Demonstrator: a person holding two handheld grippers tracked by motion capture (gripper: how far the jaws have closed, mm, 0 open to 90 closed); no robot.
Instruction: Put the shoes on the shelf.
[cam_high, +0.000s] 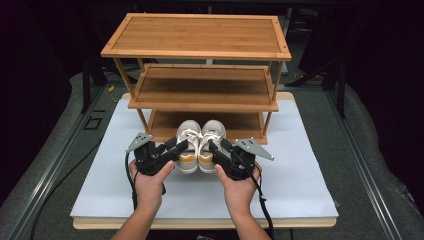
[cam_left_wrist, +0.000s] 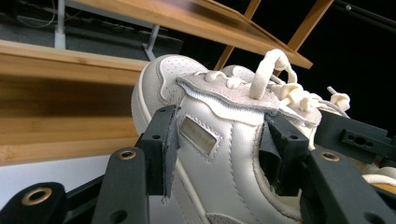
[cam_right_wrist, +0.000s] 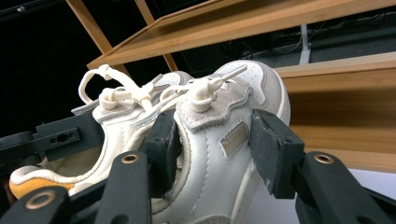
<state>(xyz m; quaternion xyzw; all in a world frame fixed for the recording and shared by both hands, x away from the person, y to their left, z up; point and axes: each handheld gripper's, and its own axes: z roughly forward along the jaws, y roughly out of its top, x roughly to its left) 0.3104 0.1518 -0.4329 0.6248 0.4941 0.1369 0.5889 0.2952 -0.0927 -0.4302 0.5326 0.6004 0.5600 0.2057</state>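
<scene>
Each tongs, left and right, clamps one shoe's side so the pair lifts together toward the rack.

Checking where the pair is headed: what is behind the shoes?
Behind the shoes stands the wooden rack. Its bottom shelf lies directly behind their toes, bare where it shows; the shoes cover its middle front and the shelf above hides its back.
</scene>
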